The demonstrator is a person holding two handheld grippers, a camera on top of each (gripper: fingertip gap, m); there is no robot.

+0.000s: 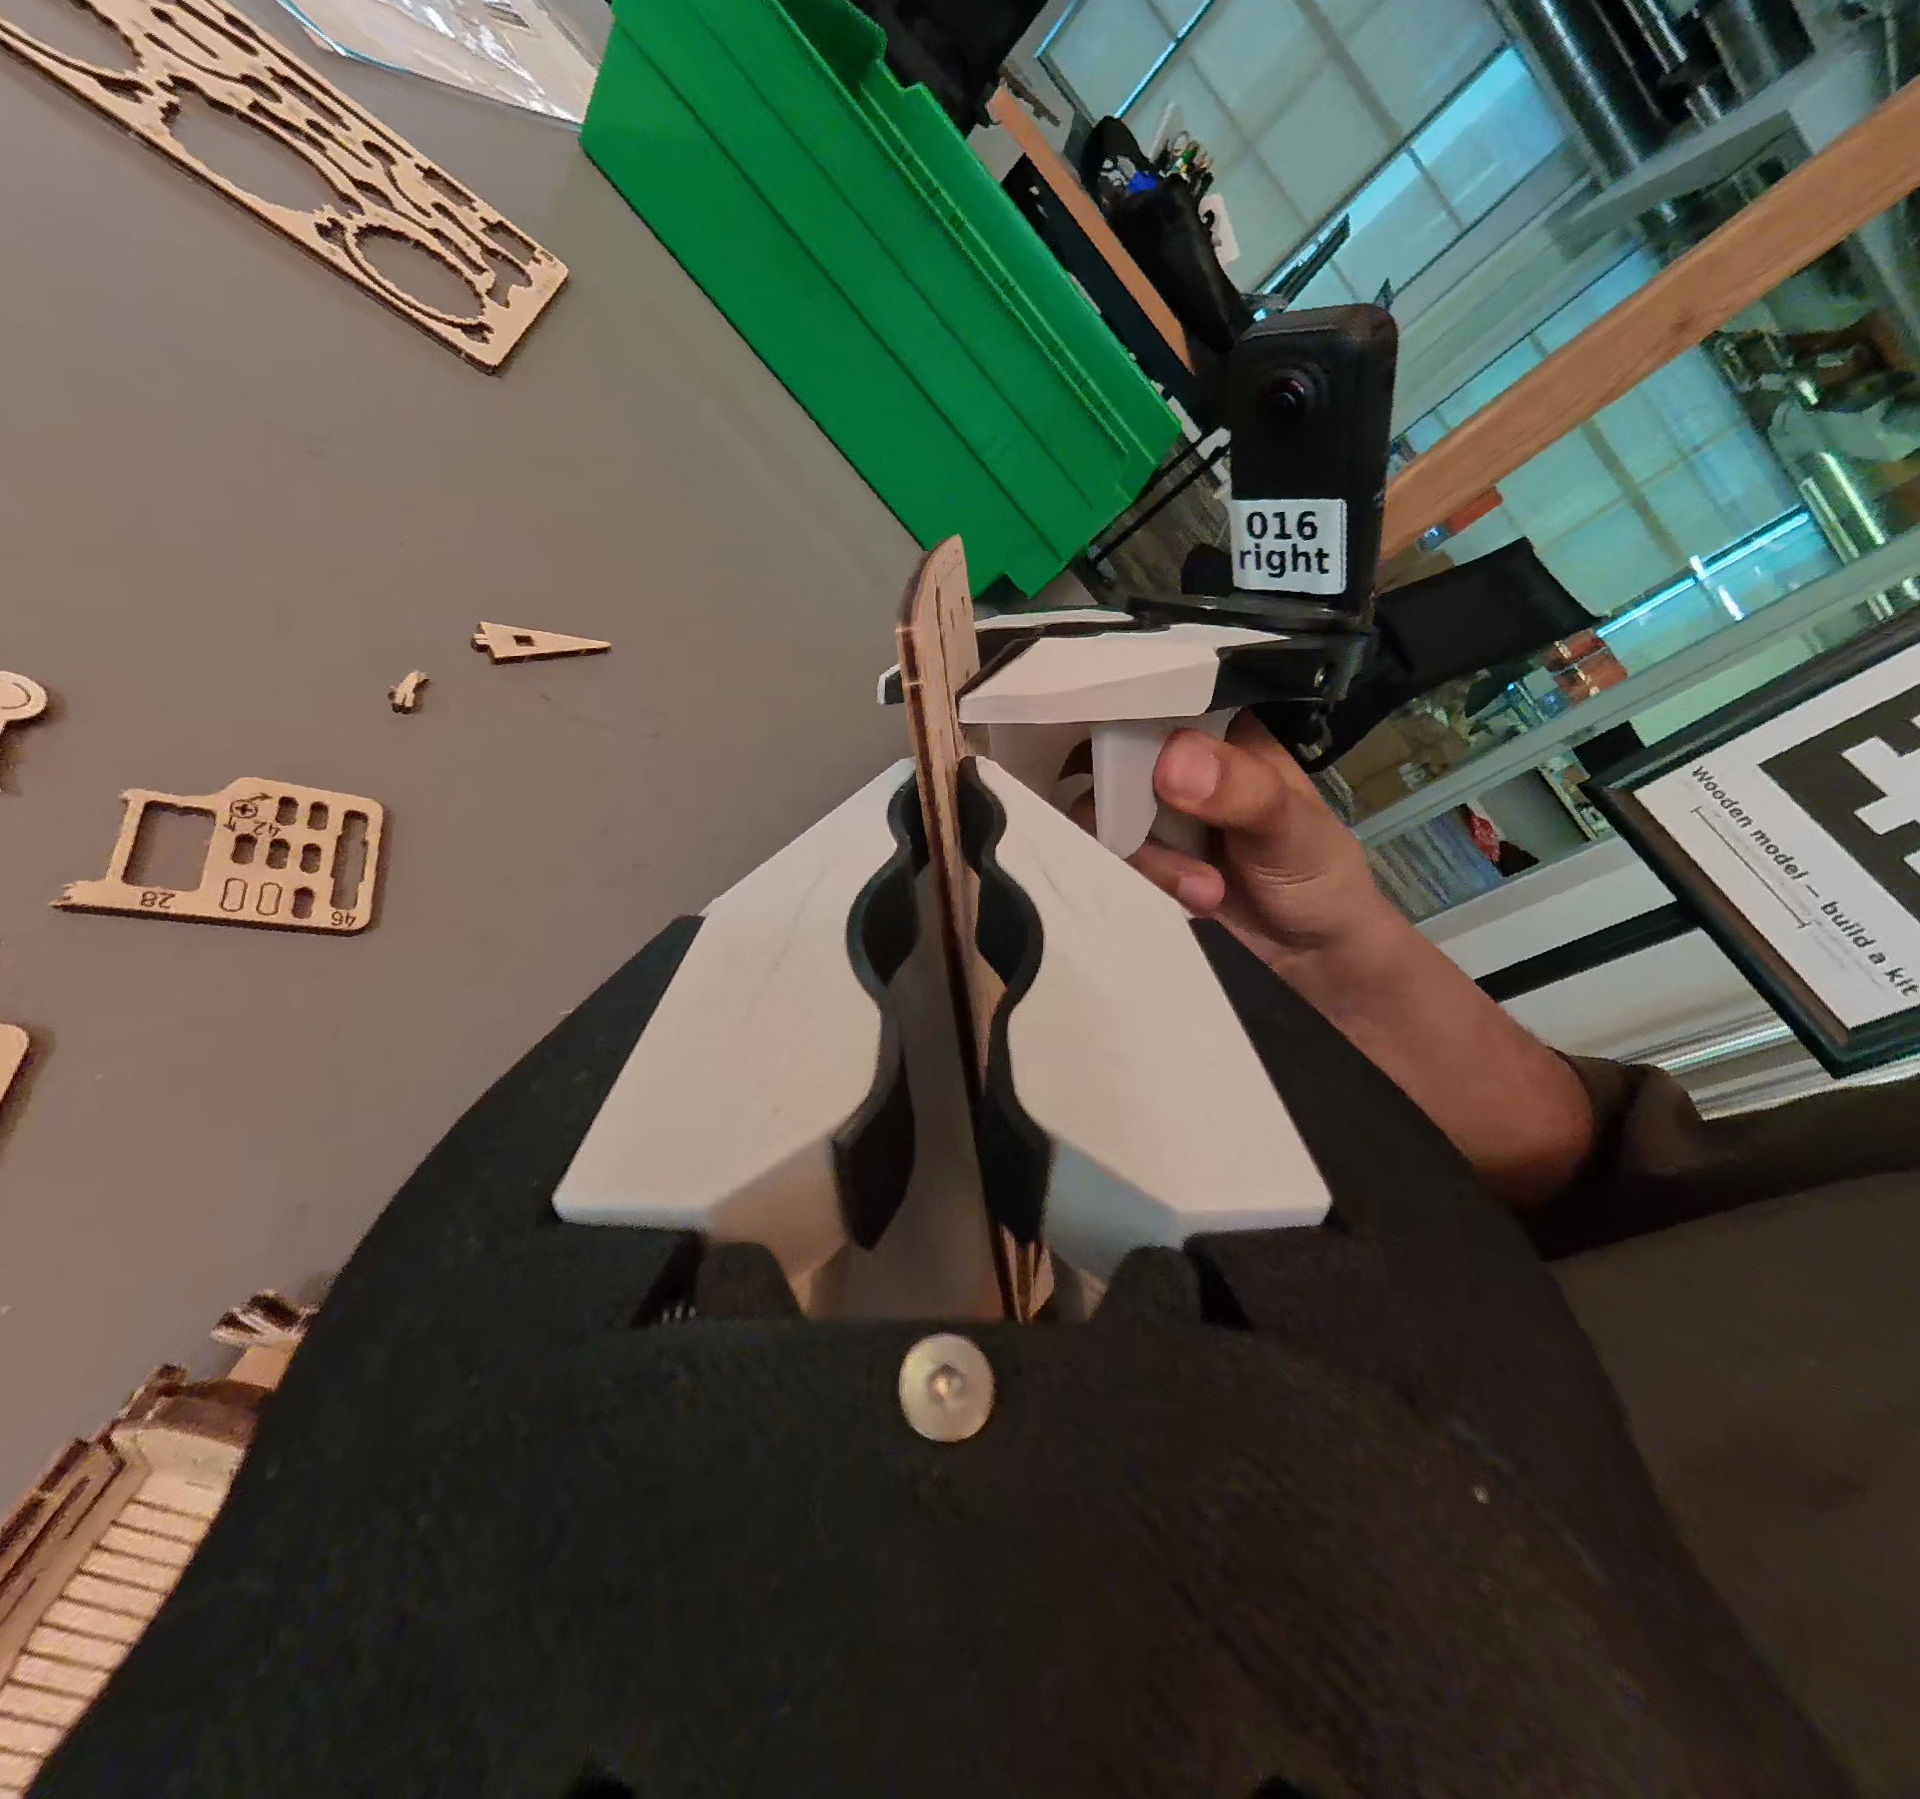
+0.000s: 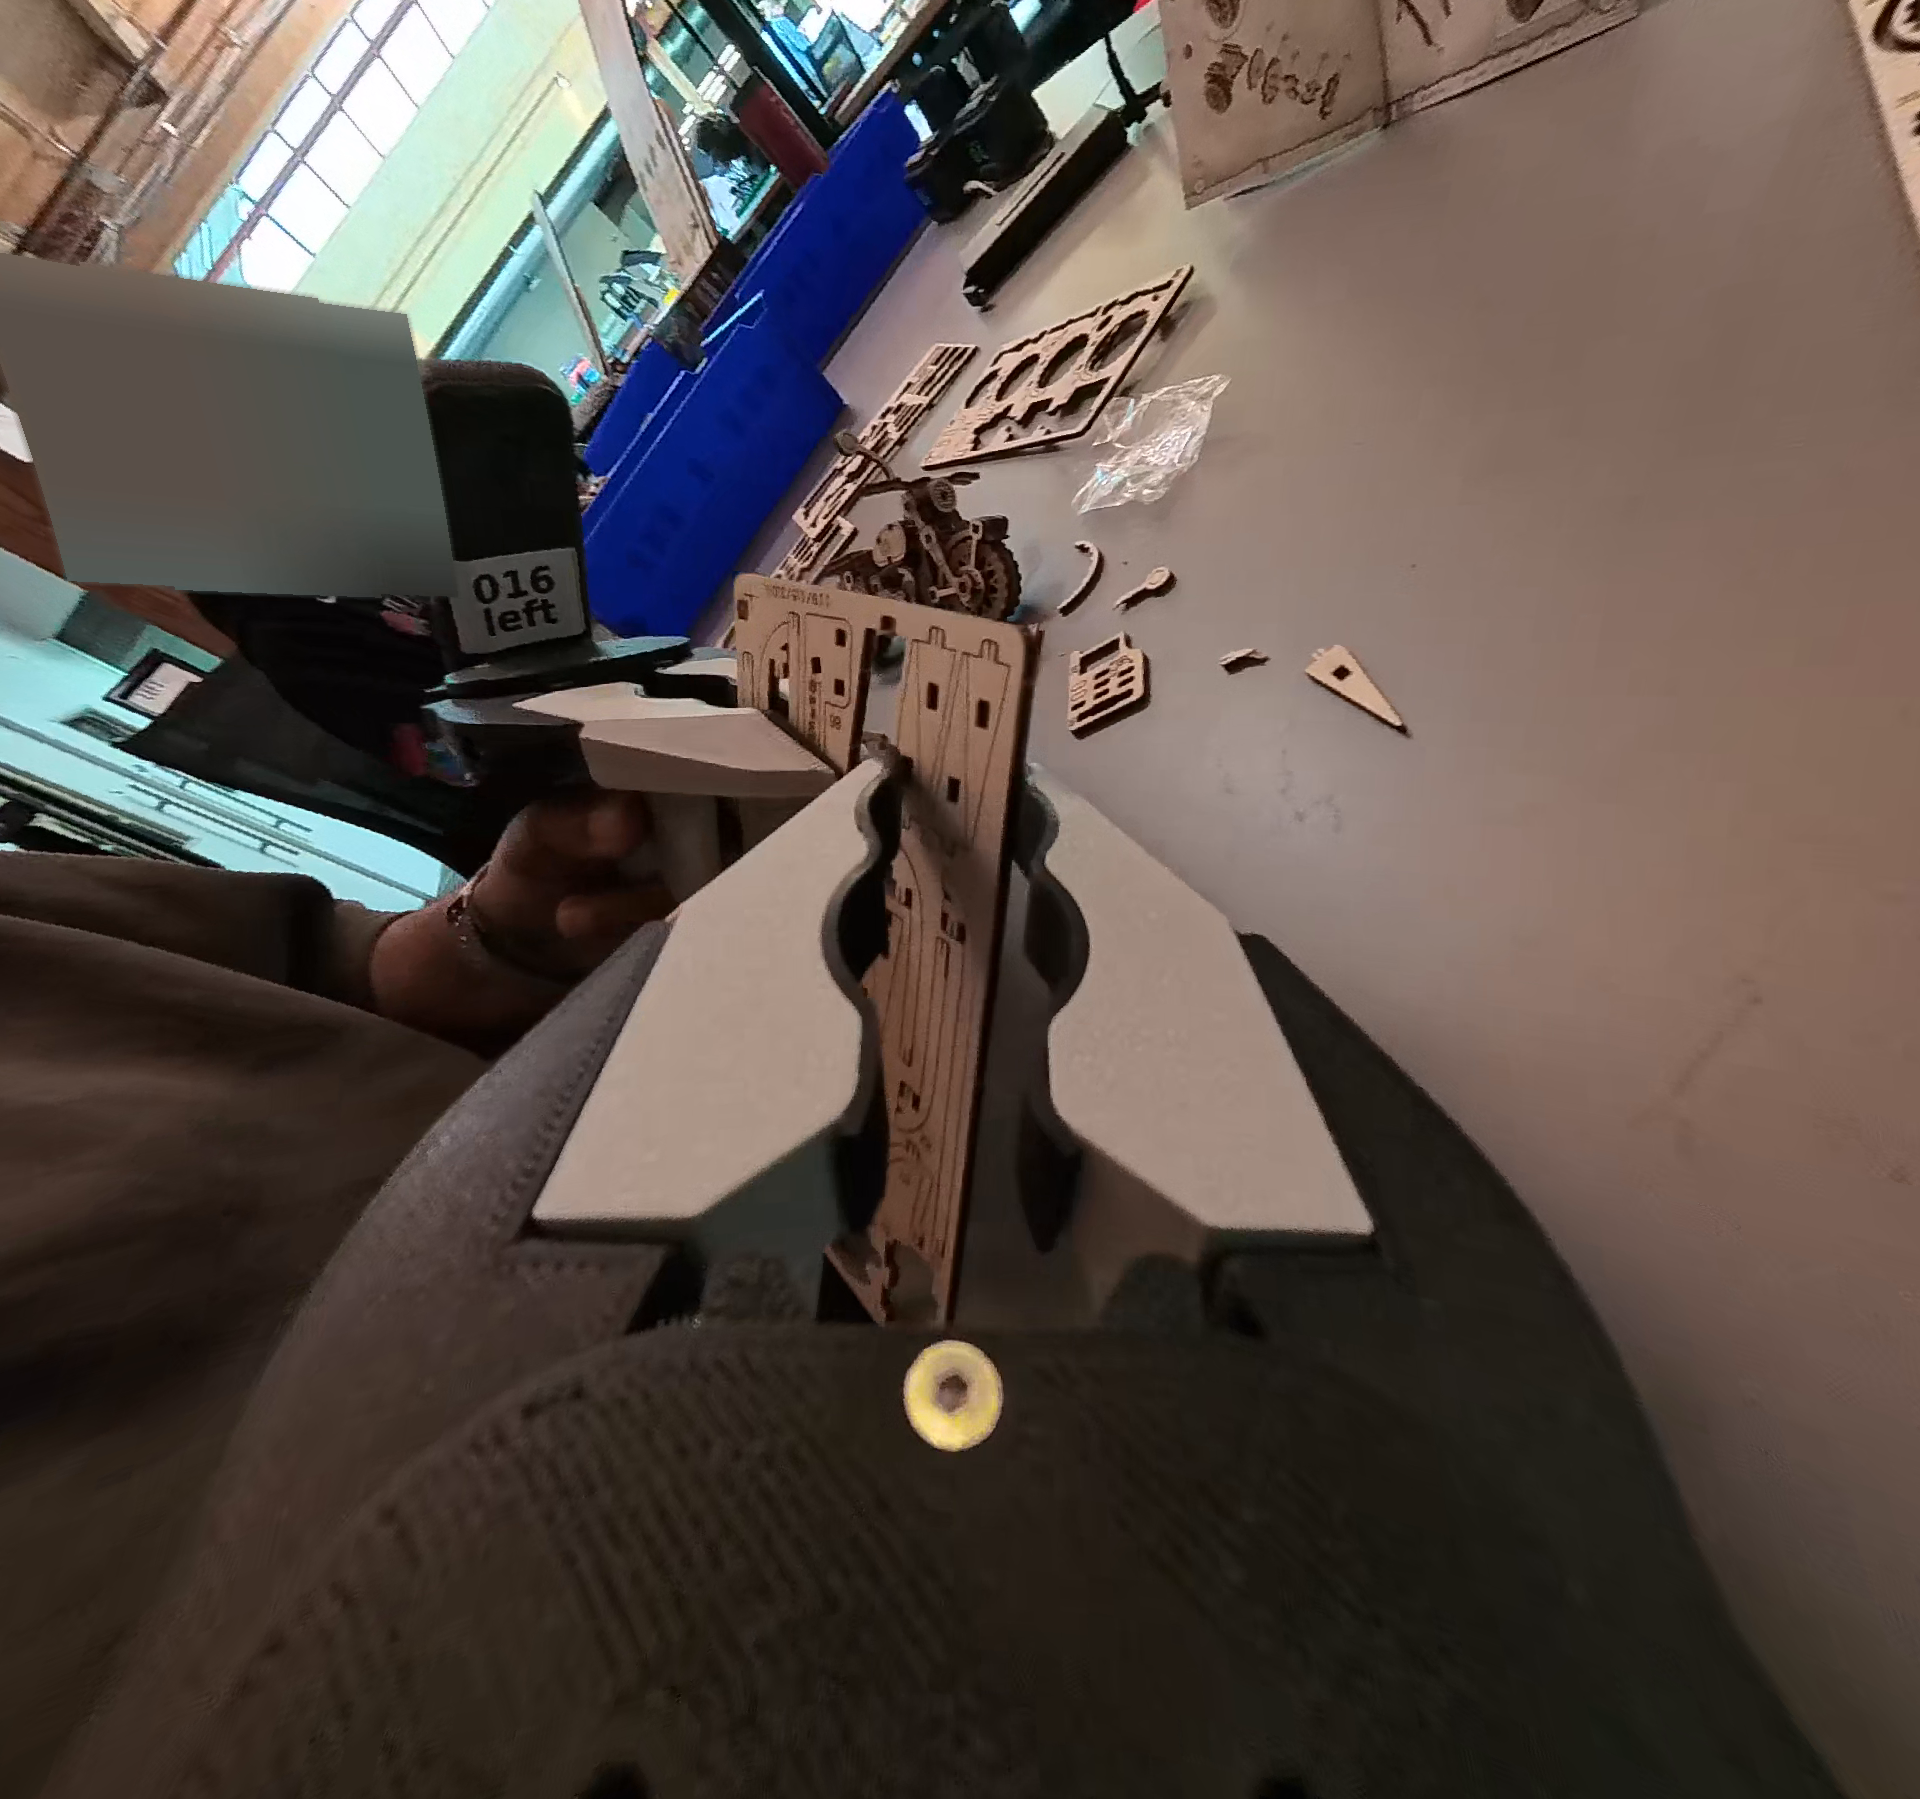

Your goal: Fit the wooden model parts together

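A thin laser-cut wooden parts sheet [image 1: 938, 627] is held above the grey table [image 1: 312, 502]. In the left wrist view I see it edge-on. My left gripper [image 1: 940, 788] is shut on it. My right gripper [image 1: 925, 689] comes in from the right and pinches the sheet's far end. In the right wrist view the sheet's face [image 2: 935, 700] shows with cut outlines and small square holes. My right gripper [image 2: 956, 793] is shut on it there. My left gripper [image 2: 779, 710] grips the sheet's far left part.
A green bin [image 1: 852, 243] stands beyond the sheet and blue bins [image 2: 748, 440] at the table's back. Loose wooden pieces [image 1: 239, 861], a triangular piece [image 2: 1356, 684], emptied fret sheets [image 1: 281, 149], a wooden motorcycle model [image 2: 935, 544] and a plastic bag [image 2: 1148, 440] lie on the table. The grippers are tip to tip, or close to it.
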